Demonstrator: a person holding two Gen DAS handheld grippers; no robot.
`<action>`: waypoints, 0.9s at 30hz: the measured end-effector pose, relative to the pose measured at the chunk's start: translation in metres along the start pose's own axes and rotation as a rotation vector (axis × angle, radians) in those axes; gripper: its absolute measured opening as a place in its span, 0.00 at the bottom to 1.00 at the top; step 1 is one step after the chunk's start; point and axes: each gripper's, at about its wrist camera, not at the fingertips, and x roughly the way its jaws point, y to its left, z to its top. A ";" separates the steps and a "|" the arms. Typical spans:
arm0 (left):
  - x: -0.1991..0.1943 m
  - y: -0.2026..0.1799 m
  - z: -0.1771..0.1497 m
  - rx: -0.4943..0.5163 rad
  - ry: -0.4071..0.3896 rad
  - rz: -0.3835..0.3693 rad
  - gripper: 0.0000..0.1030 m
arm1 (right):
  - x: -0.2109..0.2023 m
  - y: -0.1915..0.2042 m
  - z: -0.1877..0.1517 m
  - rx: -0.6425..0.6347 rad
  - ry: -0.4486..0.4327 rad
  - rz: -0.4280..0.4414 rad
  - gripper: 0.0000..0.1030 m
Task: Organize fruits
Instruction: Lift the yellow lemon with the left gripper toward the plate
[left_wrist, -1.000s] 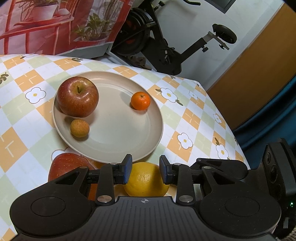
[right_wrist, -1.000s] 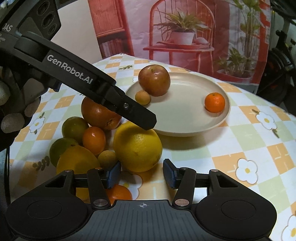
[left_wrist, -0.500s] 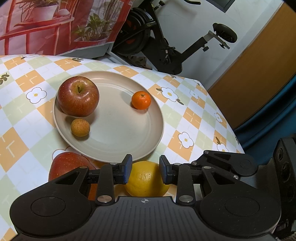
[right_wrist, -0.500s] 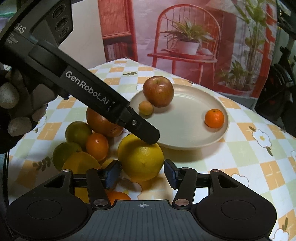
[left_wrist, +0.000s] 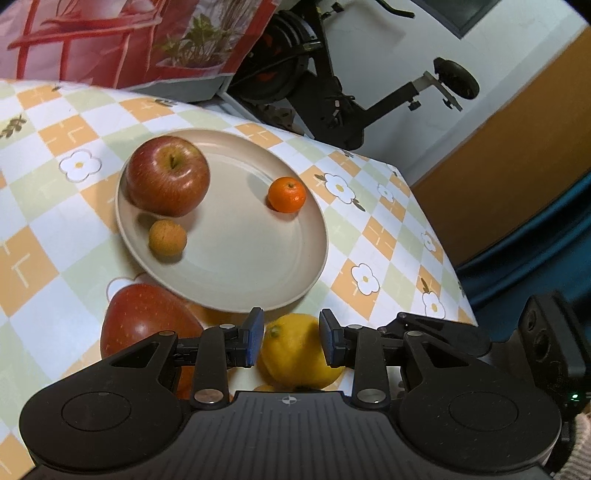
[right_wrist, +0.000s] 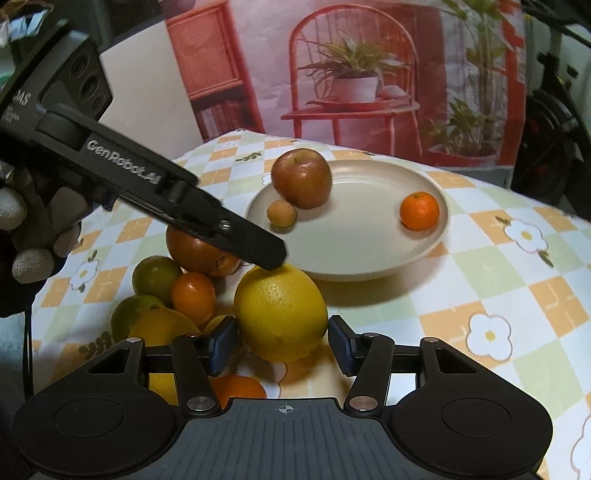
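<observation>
A large yellow citrus (right_wrist: 280, 314) lies on the checked tablecloth in front of a beige plate (right_wrist: 354, 251). My right gripper (right_wrist: 281, 345) is open, its pads flanking the citrus on both sides; whether they touch it I cannot tell. My left gripper (left_wrist: 291, 338) has a narrow gap between its pads and nothing in it. In the right wrist view its tip (right_wrist: 271, 258) hovers at the top of the citrus. On the plate (left_wrist: 258, 273) sit a red apple (left_wrist: 168, 175), a small tan fruit (left_wrist: 168, 238) and a mandarin (left_wrist: 287, 194).
Loose fruit crowds the cloth left of the citrus: a red apple (right_wrist: 199, 251), a green citrus (right_wrist: 157, 275), a mandarin (right_wrist: 194, 295) and more oranges. A gloved hand (right_wrist: 22, 229) holds the left gripper. The table edge (left_wrist: 443, 258) runs along the right, an exercise bike (left_wrist: 332, 92) beyond.
The yellow citrus now sits lower and closer, between the right gripper's pads instead of ahead of them. The left gripper's tip has shifted over the citrus top. Fruit on the plate stays put.
</observation>
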 end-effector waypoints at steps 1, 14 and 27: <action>0.000 0.001 0.000 -0.010 0.001 -0.006 0.33 | -0.001 -0.001 -0.001 0.012 -0.004 0.002 0.49; 0.012 -0.005 -0.004 -0.025 0.036 -0.051 0.39 | -0.005 -0.003 -0.009 0.091 -0.029 0.003 0.49; 0.014 -0.008 -0.004 -0.011 0.031 -0.042 0.38 | -0.005 -0.005 -0.015 0.135 -0.050 0.000 0.47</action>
